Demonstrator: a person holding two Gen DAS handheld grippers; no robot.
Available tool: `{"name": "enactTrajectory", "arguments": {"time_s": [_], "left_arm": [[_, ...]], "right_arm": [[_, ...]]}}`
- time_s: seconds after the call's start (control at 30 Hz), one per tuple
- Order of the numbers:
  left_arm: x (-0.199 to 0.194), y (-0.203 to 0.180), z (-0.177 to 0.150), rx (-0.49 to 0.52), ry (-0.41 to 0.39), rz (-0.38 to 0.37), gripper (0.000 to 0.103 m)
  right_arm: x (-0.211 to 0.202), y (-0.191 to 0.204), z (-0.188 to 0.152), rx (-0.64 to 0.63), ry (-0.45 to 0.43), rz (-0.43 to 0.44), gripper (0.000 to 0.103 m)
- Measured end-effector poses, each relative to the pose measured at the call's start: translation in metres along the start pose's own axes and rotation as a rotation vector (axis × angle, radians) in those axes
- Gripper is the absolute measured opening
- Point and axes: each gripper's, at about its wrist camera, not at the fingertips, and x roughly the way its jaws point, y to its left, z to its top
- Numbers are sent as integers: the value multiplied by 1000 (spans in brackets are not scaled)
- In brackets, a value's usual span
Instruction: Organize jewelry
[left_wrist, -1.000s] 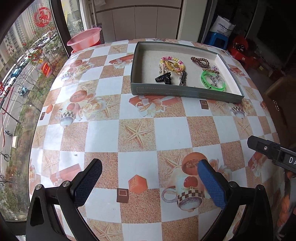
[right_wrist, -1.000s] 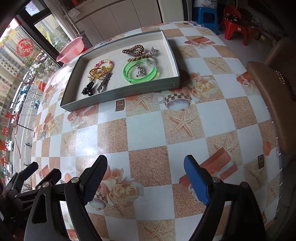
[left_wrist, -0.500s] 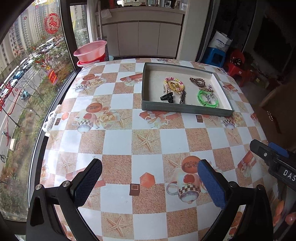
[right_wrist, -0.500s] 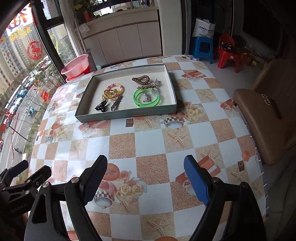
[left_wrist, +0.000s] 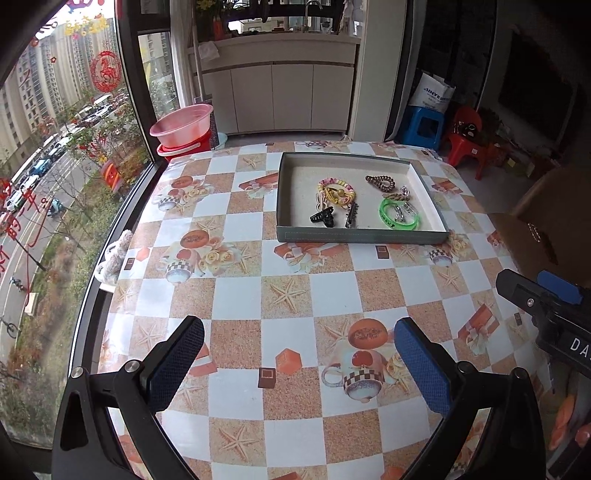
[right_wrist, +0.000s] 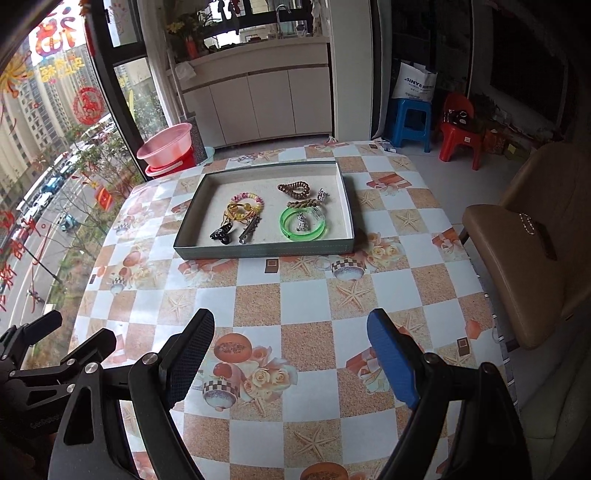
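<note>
All the jewelry is lying gathered inside the grey tray (right_wrist: 258, 253) on the checked table (right_wrist: 306, 295), suggesting sorting is finishing, while both the left gripper (left_wrist: 299, 365) and right gripper (right_wrist: 291, 358) are hovering nearby, jaws spread and empty.

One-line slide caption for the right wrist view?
Open right gripper above checkered tablecloth; grey tray ahead holds green bangle, hair clips and beaded bracelets.

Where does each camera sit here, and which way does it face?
Left wrist: on the left gripper, angled down across the checked tablecloth at the shallow grey tray; its own open fingers show, with the right gripper at the right edge.
Right wrist: on the right gripper, facing likewise; open fingers, left gripper at lower left.
Shared: tray, green bangle, pink basin.
</note>
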Motion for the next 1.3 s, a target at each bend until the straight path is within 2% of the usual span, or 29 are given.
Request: {"name": "enactTrajectory", "arguments": {"time_s": [0.2, 0.53, 1.0, 1.3], "left_arm": [[5, -5, 2, -18, 4, 4, 103], [38, -16, 12, -9, 34, 25, 103], [64, -18, 21, -27, -5, 51, 103], [72, -19, 19, -27, -6, 57, 103]], "right_arm": [[1, -11, 5, -7, -10, 7, 87], [38, -29, 14, 0, 11, -3, 87], [58, -29, 18, -23, -80, 4, 87], [64, -24, 13, -32, -83, -2, 87]]}}
